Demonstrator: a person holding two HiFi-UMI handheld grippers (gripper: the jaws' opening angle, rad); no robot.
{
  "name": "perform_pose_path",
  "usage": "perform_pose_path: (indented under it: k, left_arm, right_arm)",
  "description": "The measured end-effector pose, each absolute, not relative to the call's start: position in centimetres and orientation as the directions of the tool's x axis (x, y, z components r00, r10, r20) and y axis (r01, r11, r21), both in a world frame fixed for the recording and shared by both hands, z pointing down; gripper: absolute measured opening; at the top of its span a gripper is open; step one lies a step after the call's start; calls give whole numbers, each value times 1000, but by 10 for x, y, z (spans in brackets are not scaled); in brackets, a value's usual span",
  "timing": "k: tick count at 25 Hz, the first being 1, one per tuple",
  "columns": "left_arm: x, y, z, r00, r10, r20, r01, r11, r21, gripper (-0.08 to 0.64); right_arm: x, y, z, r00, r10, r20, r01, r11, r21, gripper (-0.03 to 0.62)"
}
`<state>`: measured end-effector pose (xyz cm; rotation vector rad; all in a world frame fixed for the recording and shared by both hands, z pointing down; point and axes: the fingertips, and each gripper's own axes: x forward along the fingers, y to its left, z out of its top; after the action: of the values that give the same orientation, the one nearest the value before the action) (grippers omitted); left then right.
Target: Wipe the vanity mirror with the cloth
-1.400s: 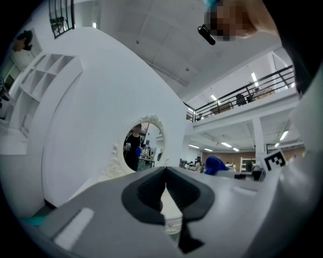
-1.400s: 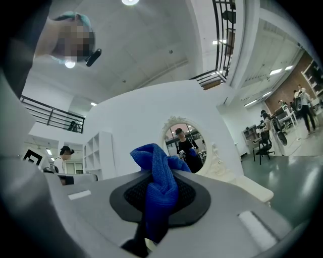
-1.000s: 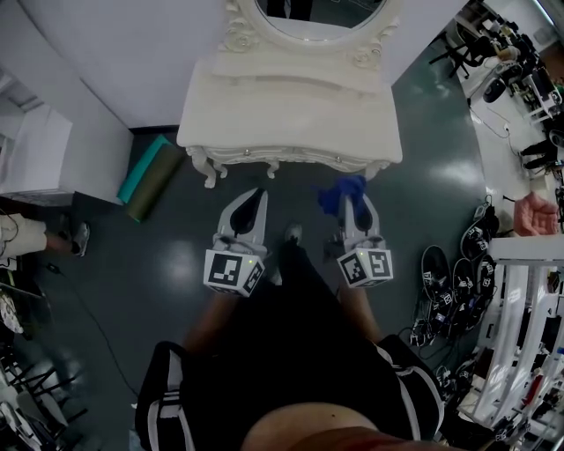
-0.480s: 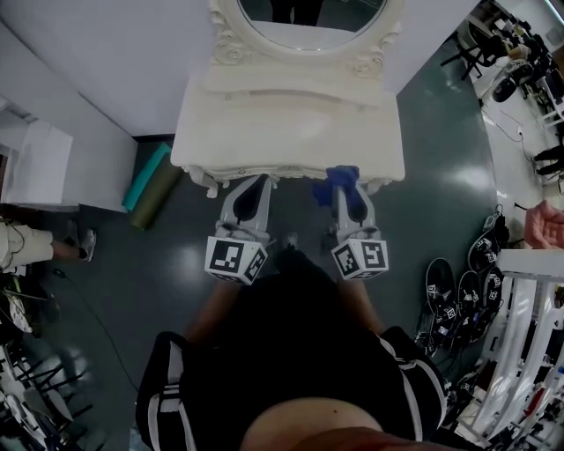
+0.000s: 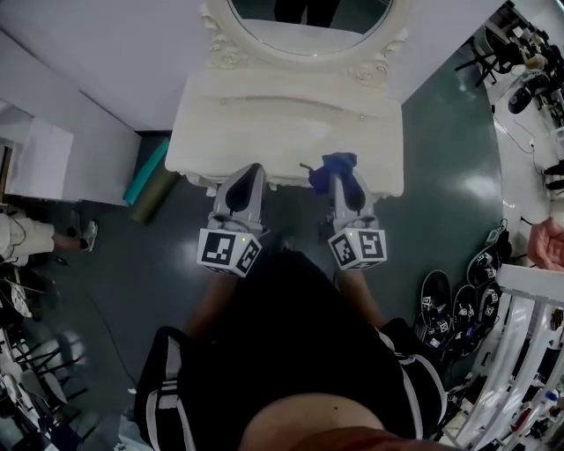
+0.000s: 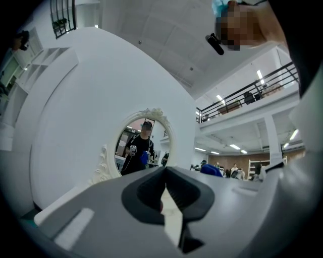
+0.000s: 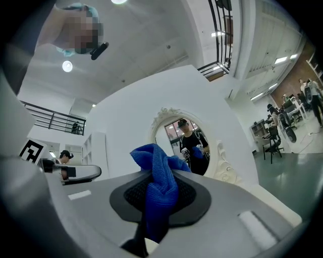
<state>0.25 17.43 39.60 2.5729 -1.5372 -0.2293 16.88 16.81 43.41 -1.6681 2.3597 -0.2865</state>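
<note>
Closest to us, our left gripper (image 5: 247, 176) has its jaws pressed together on nothing. Our right gripper (image 5: 340, 176) pinches the blue cloth (image 5: 332, 165), which bunches up above the pads.

A second ago both grippers hung over the dark floor (image 5: 132, 264), short of the furniture. Now their tips reach over the front edge of the white vanity table (image 5: 282, 123), so we have stepped in.

Beyond them, the oval vanity mirror (image 5: 308, 22) stands upright at the back of the table, well apart from the cloth. More of its glass shows at the top of the head view than before. Both gripper views face it and catch our reflection (image 7: 191, 146).

We judge the approach nearly done, but wiping has not begun: the cloth must be raised and carried forward to the glass.
</note>
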Motion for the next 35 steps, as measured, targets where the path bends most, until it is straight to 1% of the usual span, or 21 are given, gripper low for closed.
perform_pose_path:
  k: [6,13,24,29,35]
  left_arm:
    - [-1,148,399,452,-890,-56,-873,-454,179,11]
    - [-12,92,393,470,-880,-74,-862,-475,178,11]
    - [-58,-12,377,536,-837,-112,-817,-548,180,11]
    - [-60,-43,374,570,-812,-124,-791,-583,185,11]
    - [-47,-68,361,580,-802,-141,-778,-597,195,11]
  right_arm:
    - [166,138,436,-328,-942,-73,-893,334,-301,54]
    - [152,93,433,-314,-945,-87,-896,325,-304,54]
    - [118,-8,420,-218,-970,-108,-926,240,-293,54]
    - [126,-35,417,-151,-982,-115,-936,179,-302,54]
    - [152,-65,401,-102,-985,-140,-942,141,-306,54]
